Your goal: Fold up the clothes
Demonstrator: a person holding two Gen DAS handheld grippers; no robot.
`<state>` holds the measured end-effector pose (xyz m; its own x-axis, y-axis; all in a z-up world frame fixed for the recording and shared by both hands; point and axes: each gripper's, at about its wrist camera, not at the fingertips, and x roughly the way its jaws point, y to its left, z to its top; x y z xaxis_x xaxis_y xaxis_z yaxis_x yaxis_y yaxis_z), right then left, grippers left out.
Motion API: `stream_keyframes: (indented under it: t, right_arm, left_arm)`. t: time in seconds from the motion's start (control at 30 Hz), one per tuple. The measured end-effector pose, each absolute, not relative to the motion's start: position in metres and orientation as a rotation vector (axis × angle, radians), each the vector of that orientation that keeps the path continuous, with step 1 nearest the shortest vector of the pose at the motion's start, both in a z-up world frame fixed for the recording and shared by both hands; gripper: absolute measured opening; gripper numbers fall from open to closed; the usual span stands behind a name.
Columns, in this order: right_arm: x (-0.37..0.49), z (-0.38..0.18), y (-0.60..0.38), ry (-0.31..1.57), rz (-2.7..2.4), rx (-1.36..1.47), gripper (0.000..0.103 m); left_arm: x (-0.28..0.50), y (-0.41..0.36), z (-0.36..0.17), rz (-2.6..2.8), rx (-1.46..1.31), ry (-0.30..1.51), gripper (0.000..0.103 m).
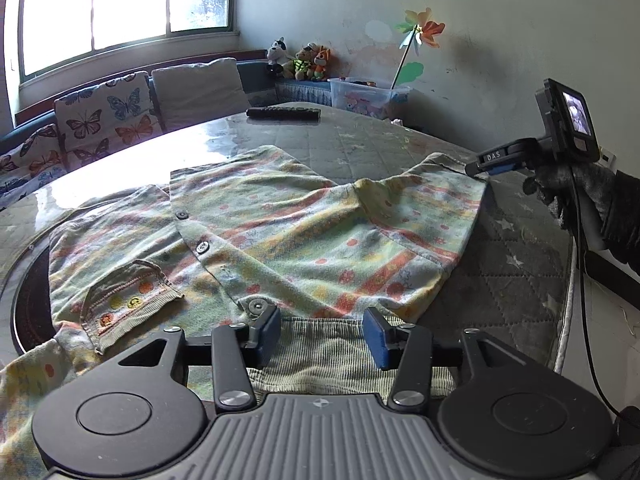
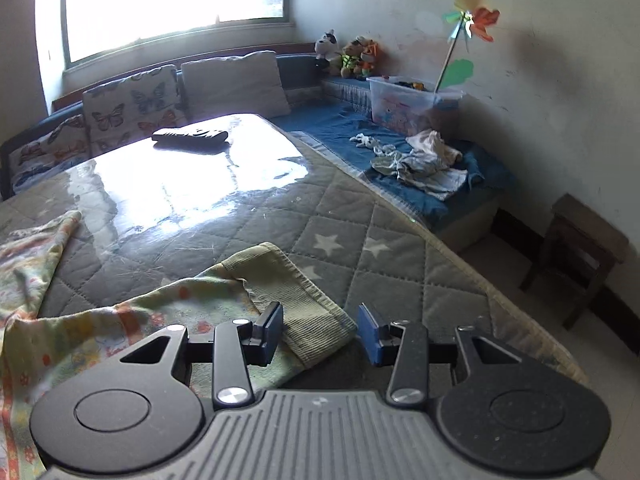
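Observation:
A small patterned cardigan [image 1: 280,236] with buttons, a pocket and ribbed hems lies spread on the quilted table cover [image 1: 500,292]. My left gripper [image 1: 322,334] is open, its blue pads over the ribbed bottom hem [image 1: 320,344] at the near edge. My right gripper [image 2: 320,334] is open above a ribbed sleeve cuff [image 2: 304,304] at the garment's right corner. In the left wrist view the right gripper [image 1: 476,168] shows at the sleeve tip, held by a gloved hand.
A black remote [image 1: 284,113] lies at the table's far side. Cushions [image 1: 108,116] line a bench behind. A plastic toy box [image 2: 408,100], plush toys [image 2: 352,56] and loose clothes [image 2: 420,160] sit on the right bench. A wooden stool [image 2: 580,256] stands by the wall.

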<state>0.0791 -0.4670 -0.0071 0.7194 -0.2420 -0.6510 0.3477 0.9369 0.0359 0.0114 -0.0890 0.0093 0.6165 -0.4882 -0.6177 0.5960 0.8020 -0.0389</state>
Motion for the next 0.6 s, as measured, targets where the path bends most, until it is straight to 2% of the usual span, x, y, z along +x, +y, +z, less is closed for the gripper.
stream_keyframes:
  t: [0.13,0.17,0.2,0.23,0.27,0.33,0.4,0.6]
  right_arm:
    - [0.080,-0.009,-0.467,0.695,-0.327,0.190,0.041]
    - [0.080,-0.009,-0.466,0.696,-0.328,0.190,0.038]
    - [0.079,-0.009,-0.465,0.697,-0.327,0.190,0.035]
    - [0.079,-0.008,-0.464,0.695,-0.319,0.191,0.025]
    - [0.078,-0.007,-0.464,0.690,-0.316,0.193,0.016]
    - [0.077,-0.004,-0.463,0.680,-0.309,0.198,0.009]
    - [0.075,0.001,-0.462,0.663,-0.300,0.201,0.009]
    - [0.066,0.043,-0.446,0.566,-0.219,0.179,0.008]
  left_arm:
    - [0.012,-0.087,0.011,-0.599,0.175,0.651,0.058]
    - [0.012,-0.086,0.011,-0.593,0.174,0.652,0.060]
    - [0.012,-0.086,0.011,-0.586,0.175,0.651,0.067]
    - [0.013,-0.086,0.011,-0.579,0.176,0.650,0.072]
    - [0.012,-0.087,0.011,-0.574,0.178,0.648,0.074]
    - [0.011,-0.087,0.012,-0.570,0.181,0.645,0.079]
    - [0.010,-0.086,0.013,-0.562,0.185,0.640,0.086]
    - [0.013,-0.084,0.011,-0.532,0.192,0.644,0.089]
